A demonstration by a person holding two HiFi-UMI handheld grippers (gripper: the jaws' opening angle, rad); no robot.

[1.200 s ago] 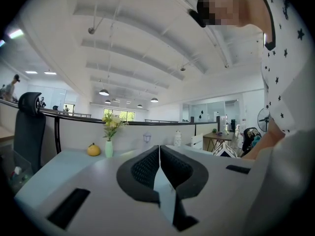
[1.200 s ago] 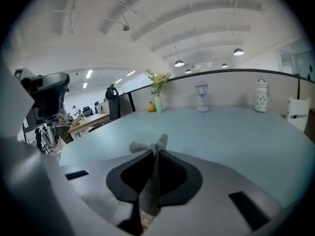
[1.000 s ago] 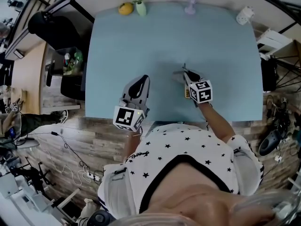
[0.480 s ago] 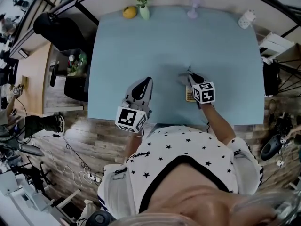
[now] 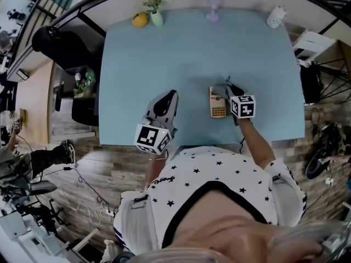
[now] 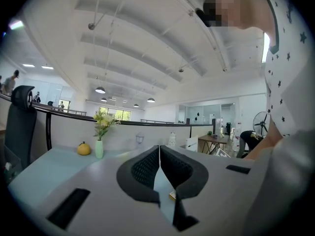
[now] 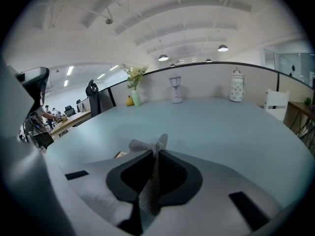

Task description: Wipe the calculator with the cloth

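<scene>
A yellow-tan calculator lies flat on the light blue table, near its front edge. My right gripper is shut on a grey cloth, whose free end rests at the calculator's far right corner. In the right gripper view the cloth is pinched between the jaws and sticks out past the tips of the right gripper. My left gripper stands to the left of the calculator, shut with nothing in it. In the left gripper view the left gripper has its jaws together, and a corner of the calculator shows below.
At the table's far edge stand a vase of yellow flowers, a yellow fruit, a clear lamp-like piece and a white jar. A black office chair sits at the left side.
The right gripper with the cloth has shifted to the right off the calculator, so the whole calculator now shows. The left gripper has stayed put.
</scene>
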